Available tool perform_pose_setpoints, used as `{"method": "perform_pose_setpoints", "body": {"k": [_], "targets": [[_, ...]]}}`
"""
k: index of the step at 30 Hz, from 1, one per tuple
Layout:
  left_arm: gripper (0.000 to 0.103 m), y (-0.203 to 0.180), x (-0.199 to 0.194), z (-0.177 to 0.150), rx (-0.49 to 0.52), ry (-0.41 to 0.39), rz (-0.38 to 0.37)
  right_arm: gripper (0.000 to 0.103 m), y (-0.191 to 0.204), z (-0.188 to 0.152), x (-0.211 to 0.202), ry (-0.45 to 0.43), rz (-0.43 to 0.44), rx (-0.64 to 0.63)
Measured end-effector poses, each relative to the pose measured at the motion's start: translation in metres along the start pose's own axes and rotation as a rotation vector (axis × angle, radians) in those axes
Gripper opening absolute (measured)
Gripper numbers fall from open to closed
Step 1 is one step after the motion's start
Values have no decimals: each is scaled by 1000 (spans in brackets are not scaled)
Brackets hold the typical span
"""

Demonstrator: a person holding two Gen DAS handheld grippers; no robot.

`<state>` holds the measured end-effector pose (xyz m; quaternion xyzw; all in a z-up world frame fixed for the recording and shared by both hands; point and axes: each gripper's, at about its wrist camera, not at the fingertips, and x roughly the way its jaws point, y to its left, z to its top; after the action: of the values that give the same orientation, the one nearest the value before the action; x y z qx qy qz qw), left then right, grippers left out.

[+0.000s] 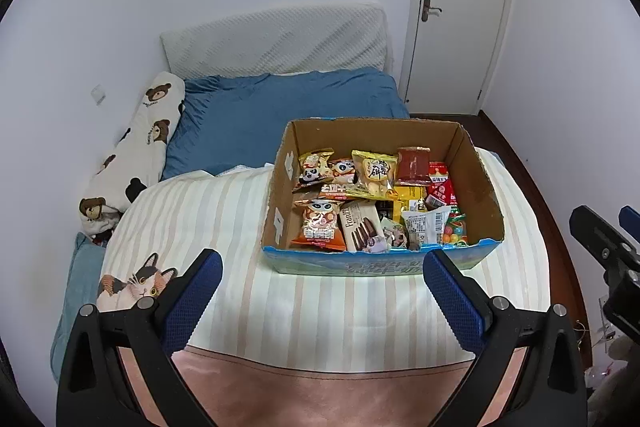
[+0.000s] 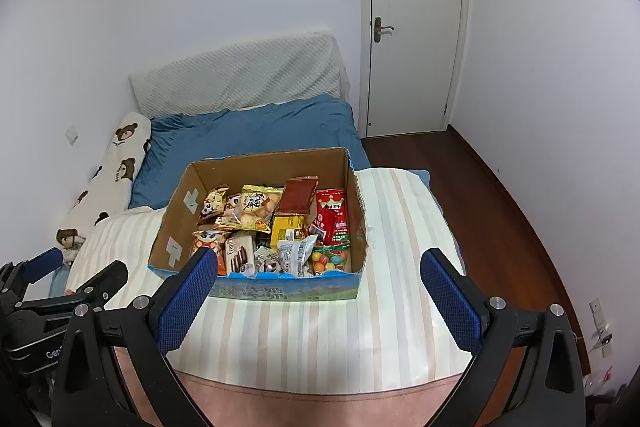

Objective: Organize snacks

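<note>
Bedroom bedding is lying under my left claw [image 1: 322, 281] and right claw [image 2: 319, 279], both hanging released and empty. Ahead of them the cardboard box [image 1: 486, 187] is holding every snack packet [image 1: 374, 173]; either sorting is pending or finished.

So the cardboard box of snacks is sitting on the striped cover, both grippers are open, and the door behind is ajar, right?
Not quite: the door is closed, as the right wrist view shows. The cardboard box of snacks does sit on the striped cover, and the left gripper and right gripper are open.
</note>
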<state>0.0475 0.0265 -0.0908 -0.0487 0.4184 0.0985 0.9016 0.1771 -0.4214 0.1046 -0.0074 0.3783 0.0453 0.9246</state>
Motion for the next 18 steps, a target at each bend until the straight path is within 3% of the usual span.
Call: {"method": "perform_pose_setpoints", "body": {"k": [18], "targets": [[103, -5, 7, 7, 9, -11, -6, 103, 2, -2, 17, 19, -21, 14]]}}
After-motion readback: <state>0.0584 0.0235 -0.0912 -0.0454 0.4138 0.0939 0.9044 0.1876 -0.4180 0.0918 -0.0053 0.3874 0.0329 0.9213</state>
